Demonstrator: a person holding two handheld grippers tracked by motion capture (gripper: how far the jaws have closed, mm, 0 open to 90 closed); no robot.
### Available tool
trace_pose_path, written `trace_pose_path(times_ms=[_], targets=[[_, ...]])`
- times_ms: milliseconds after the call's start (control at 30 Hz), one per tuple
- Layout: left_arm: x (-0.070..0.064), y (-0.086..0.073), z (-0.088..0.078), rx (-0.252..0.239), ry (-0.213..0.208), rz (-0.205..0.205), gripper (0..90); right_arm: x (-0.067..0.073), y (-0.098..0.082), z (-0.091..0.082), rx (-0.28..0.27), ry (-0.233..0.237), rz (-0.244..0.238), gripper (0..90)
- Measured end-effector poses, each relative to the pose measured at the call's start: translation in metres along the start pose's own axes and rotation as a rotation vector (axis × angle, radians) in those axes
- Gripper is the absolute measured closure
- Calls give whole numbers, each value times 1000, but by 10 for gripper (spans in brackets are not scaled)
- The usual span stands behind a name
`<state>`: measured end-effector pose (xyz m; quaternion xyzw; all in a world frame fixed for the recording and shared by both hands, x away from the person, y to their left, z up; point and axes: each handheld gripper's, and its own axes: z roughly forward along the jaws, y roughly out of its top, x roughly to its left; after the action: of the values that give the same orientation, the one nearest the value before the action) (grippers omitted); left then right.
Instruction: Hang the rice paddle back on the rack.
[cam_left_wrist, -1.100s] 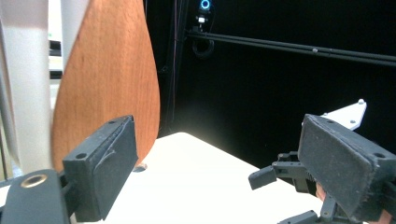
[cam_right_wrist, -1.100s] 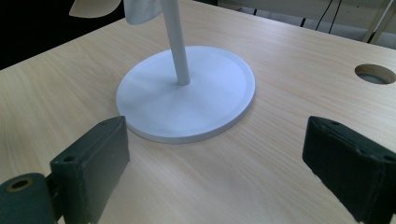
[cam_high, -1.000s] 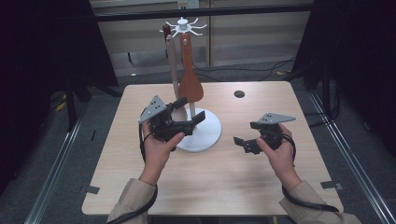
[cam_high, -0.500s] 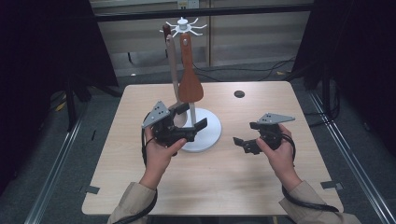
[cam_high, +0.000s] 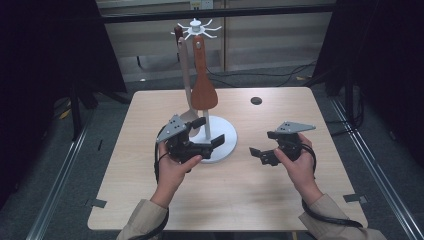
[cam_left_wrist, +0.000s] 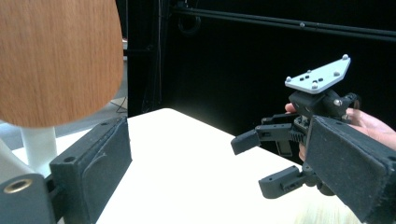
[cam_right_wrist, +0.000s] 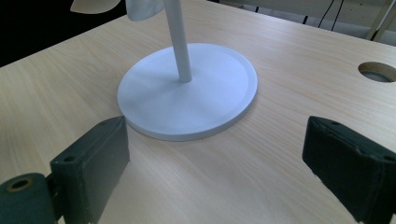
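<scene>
The left claw (cam_high: 207, 136), jaws apart, hovers over the white round-based utensil stand (cam_high: 220, 142) just below the hanging brown wooden spatula (cam_high: 204, 92), likely lining up to grip it. The right claw (cam_high: 260, 145) waits open above the pale wooden surface (cam_high: 280, 195).

The table (cam_high: 150, 190) has a light wooden top with rounded corners. On it stands the white round base (cam_high: 220, 145) of a utensil stand, between the left claw (cam_high: 206, 135) and the right claw (cam_high: 261, 150), just in front of the left one. A small round hole (cam_high: 256, 100) sits in the top beyond the right claw.
</scene>
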<state>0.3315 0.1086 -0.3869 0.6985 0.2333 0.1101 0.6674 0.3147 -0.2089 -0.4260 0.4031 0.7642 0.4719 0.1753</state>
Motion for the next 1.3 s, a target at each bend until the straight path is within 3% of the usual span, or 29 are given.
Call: trace_pose_path(times_ms=[167,233,300,433,500,533,800,1000,1067,1100,1233,1300], targets=[[-2,-7,1,12,-2,-16,70,0,0,0,1,1,0,72],[-2,-8,1,27,-11,-2,70,0,0,0,2,1,2,72],[-3,-10,2,14,-9,-22,70,0,0,0,2,1,0,72],[-3,-14,1,46,-23,2,70,0,0,0,2,2,0,72],[-6,-18,2,50,-24,-15,70,0,0,0,4,2,1,72],[-5,-18,1,64,-27,0,70,0,0,0,3,2,0,72],[-8,-27,0,85,-35,-4,70,0,-1,0,6,2,-2,72],[-8,-33,-1,123,-22,14,70,-1,-1,0,6,1,-8,72],[-9,-37,0,118,-28,1,70,-1,-2,-1,6,-1,-8,72],[-8,-37,-1,138,-15,17,70,-2,-2,-1,5,-2,-6,72],[-10,-42,1,131,-21,6,70,-3,-4,-2,9,-3,-9,72],[-10,-42,1,147,-21,20,70,-3,-5,-1,11,-5,-5,72]])
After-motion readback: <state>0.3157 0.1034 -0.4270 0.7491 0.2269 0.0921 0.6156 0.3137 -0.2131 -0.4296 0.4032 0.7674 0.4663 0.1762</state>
